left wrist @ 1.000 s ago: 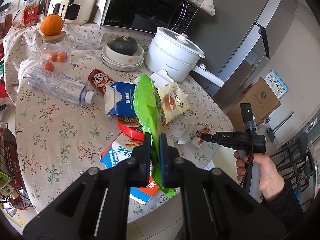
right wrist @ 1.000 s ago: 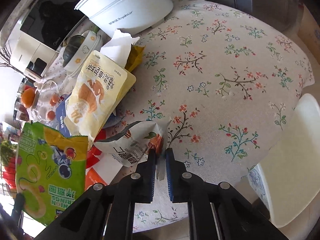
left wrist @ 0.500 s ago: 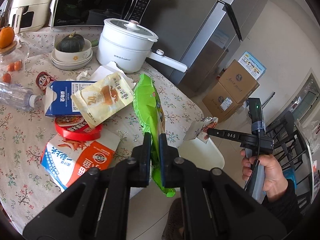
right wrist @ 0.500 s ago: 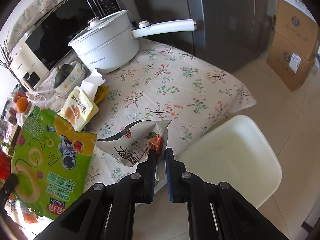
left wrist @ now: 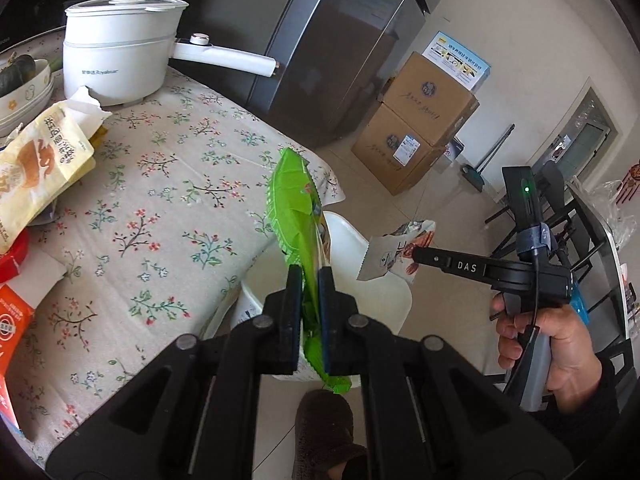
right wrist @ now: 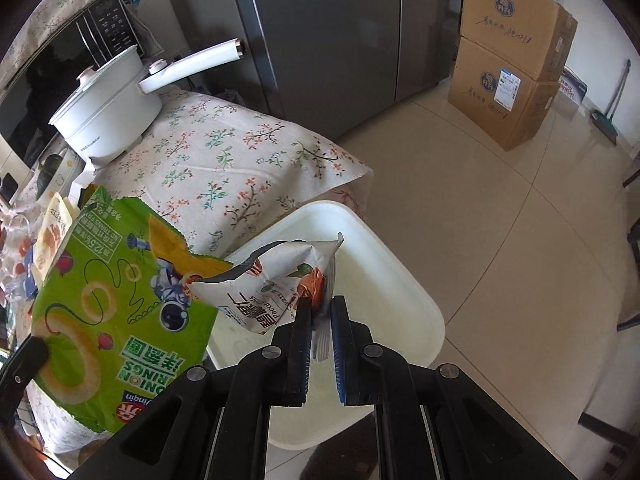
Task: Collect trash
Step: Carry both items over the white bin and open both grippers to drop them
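Green bag [left wrist: 298, 216]: clamped in left gripper [left wrist: 310, 280], frame centre
White packet [right wrist: 280, 280]: clamped in right gripper [right wrist: 321, 312]
Bin [right wrist: 400, 280]: lower centre, under both

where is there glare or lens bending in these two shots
Left wrist view: the grey steel fridge bows with the fisheye, corners vignette black. Right wrist view: daylight glares off the glossy beige floor tiles; the white plastic bin interior washes out.

Both wrappers [right wrist: 120, 304] [right wrist: 280, 280] hang over the bin [right wrist: 400, 280] beside the table [right wrist: 240, 160].
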{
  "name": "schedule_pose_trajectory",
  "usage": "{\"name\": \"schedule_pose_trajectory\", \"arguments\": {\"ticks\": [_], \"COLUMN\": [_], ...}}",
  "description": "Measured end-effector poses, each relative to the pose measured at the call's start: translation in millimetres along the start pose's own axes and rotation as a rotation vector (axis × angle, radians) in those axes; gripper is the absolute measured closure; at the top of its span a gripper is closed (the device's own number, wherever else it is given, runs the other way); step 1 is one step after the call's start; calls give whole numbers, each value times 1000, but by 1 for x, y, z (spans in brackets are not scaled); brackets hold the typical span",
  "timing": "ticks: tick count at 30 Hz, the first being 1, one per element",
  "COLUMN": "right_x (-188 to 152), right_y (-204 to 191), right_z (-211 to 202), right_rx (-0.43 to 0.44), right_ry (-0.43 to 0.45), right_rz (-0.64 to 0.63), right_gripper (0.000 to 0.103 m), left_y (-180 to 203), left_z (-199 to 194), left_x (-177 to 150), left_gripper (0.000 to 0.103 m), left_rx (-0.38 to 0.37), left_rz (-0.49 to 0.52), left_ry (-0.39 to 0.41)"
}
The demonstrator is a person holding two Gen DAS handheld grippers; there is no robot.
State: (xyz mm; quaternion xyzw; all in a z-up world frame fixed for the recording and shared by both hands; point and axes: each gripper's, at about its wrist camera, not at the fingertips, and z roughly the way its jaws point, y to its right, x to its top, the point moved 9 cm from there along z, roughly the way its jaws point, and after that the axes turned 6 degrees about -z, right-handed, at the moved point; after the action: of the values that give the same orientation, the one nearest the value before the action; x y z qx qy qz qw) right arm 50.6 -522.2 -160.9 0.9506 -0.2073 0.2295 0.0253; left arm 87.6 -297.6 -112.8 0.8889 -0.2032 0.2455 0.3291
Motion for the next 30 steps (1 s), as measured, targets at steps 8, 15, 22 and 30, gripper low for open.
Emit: {"name": "schedule_pose_trajectory", "arguments": {"ticks": [8,15,22,30], "right_x": [-7,-11,-13,-15], "right_y": [36,40,38,38], "right_z": [10,25,27,32], "right_rx": [-67,-85,-90,-95], "right_ry": [-23,-61,-71,-87], "right_rz": [24,10,-2,-4], "right_gripper": [92,92,92,92], "left_y": [9,9,1,-20], "left_z": [65,92,94,71], "left_x": [-14,-23,-25,-25], "left_gripper": [94,92,41,18], "left_rx": [18,38,126,253], "left_rz": [19,61,110,111], "left_ry": [-41,-45,-42,-20]}}
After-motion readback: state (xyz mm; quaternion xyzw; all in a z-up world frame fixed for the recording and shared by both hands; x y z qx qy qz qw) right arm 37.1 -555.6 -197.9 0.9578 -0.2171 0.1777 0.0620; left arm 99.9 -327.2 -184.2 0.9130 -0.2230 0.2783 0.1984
